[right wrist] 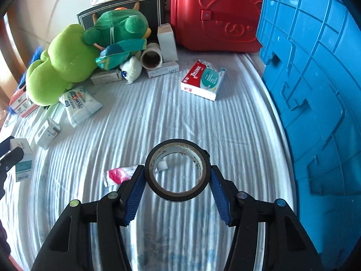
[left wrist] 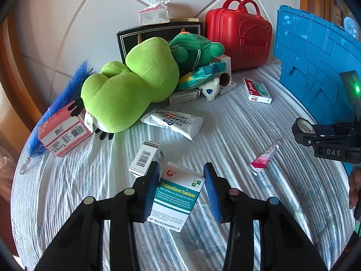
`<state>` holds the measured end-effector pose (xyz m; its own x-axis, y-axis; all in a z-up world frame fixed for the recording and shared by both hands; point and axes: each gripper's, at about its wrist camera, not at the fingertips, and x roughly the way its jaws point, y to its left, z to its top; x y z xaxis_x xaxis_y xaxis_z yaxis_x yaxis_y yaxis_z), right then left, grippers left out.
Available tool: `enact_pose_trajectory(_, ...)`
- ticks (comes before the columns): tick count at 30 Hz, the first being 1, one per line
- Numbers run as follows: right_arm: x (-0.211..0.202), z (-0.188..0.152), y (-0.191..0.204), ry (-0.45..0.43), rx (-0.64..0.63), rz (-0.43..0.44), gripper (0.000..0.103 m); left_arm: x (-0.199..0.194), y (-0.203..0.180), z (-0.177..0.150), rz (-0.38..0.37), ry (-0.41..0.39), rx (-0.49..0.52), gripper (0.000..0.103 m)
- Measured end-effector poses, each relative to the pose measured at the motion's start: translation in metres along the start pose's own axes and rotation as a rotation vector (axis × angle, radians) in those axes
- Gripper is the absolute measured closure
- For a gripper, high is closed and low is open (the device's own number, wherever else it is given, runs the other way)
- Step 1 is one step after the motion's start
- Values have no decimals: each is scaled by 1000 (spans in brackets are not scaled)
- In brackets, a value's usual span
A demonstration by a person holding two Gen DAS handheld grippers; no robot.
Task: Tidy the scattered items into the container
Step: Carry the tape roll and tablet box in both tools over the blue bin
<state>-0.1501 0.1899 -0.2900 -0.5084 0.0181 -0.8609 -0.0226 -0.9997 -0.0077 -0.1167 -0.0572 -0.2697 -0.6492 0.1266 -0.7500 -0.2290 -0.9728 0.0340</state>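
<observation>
Left hand-held gripper [left wrist: 181, 188] closed on Estazolam Tablets box [left wrist: 178, 194] — pads pressed to both sides, box tilted above the surface [left wrist: 225, 122]. Right hand-held gripper [right wrist: 177, 186] clamped on black tape roll [right wrist: 177, 170], near blue crate [right wrist: 315, 90]. Pink tube [right wrist: 119, 175] just beside — lying flat. Tylenol box [right wrist: 203, 80] farther out.

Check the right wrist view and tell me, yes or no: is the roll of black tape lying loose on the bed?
No: the black tape roll is held up between the right tongs, both pads pressed against its sides.
</observation>
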Motion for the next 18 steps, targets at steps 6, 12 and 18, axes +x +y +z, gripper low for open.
enact_pose_trajectory(6,-45,-7,15,-7,-23,39,47,-33,2,6,18,4,-43,63)
enact_pose_trajectory(12,-99,-16,26,-29,-64,87,47,-82,-3,16,34,-24,-60,63)
enact_pose_trajectory(18,-157,-18,28,-63,-83,134,47,-132,-13,29,31,-58,-58,63)
